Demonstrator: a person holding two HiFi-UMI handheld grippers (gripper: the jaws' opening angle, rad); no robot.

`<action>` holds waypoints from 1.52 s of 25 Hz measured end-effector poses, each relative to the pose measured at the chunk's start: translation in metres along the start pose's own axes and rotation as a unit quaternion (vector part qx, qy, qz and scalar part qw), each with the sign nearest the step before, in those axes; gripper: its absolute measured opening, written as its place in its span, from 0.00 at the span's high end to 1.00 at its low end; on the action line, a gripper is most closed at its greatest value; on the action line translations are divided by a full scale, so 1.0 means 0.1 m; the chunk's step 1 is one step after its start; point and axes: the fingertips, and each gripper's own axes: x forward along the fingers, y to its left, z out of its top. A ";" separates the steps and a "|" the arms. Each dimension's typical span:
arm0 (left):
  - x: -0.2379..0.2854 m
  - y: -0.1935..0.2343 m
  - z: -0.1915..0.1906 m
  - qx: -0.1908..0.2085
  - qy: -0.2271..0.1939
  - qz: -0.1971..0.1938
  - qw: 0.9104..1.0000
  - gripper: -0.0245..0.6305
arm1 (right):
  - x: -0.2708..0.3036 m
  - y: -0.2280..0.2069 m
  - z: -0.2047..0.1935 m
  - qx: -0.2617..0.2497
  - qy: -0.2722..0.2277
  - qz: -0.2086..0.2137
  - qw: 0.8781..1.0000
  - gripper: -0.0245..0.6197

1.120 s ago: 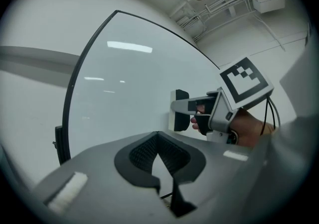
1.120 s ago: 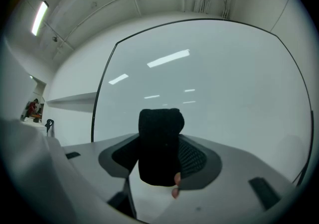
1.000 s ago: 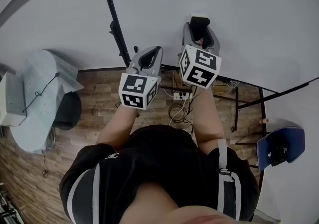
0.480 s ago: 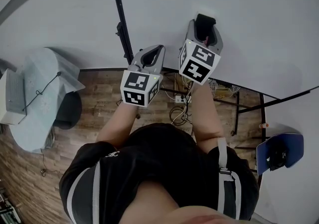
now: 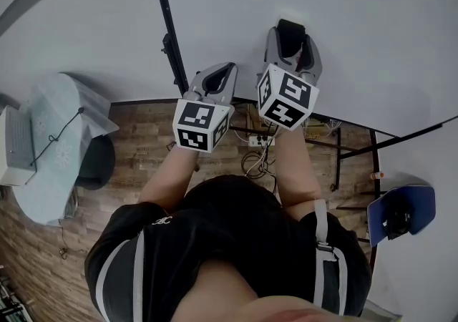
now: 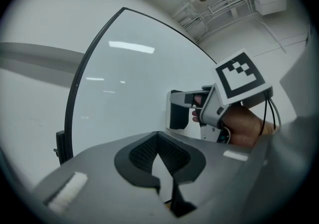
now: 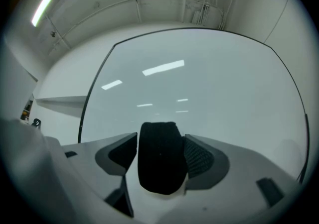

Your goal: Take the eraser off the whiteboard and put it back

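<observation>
Whiteboard: the big white face that fills the view ahead of me. Its black frame edge runs up the left side.

Left hand-held gripper: level, just short of the whiteboard and near its frame edge. The jaws are together with nothing between them.

Right hand-held gripper: up at the whiteboard, further from the frame edge than my left one. Its jaws are opening, with the eraser between them. One pad is beside the eraser's flank and I see a thin gap at the other, so I read no squeeze.

Eraser: a dark, rounded block flat against the whiteboard's face, well in from the frame edge.

Pads: ribbed black rubber either side of the eraser.

Weight, my guess: light, as it seems to hang on the whiteboard by itself (probably a magnet in the back, though I can't see one).

Feel, my guess: a soft, felt-like body that gives a little and is neither slippery nor fragile.

Where I'd take hold: across the narrow width, a pad on each long side near the middle. I'd stay clear of the face on the whiteboard and squeeze lightly so the eraser doesn't twist.
</observation>
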 end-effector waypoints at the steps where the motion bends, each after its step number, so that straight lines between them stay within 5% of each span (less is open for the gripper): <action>1: 0.00 -0.01 0.01 0.000 -0.002 -0.001 1.000 0.95 | -0.06 -0.01 0.05 -0.001 -0.012 0.005 1.000 0.54; 7: -0.01 -0.11 0.09 0.000 -0.016 -0.007 1.000 0.95 | -0.55 -0.29 0.40 0.038 -0.096 0.009 0.995 0.58; 10: -0.01 -0.20 0.10 -0.001 -0.021 -0.012 1.000 0.95 | -0.78 -0.51 0.35 0.035 -0.110 -0.015 0.993 0.94; 15: 0.02 -0.40 0.04 -0.004 -0.021 -0.024 1.000 0.95 | -0.95 -0.50 -0.09 -0.008 -0.068 0.027 0.997 0.95; 20: 0.04 -0.58 -0.07 -0.005 -0.010 -0.035 0.999 0.95 | -1.04 -0.60 -0.49 -0.001 -0.018 0.016 1.000 0.95; 38: 0.02 -0.79 -0.02 0.006 -0.010 -0.037 0.999 0.95 | -1.07 -0.61 -0.49 0.023 -0.015 0.033 0.999 0.95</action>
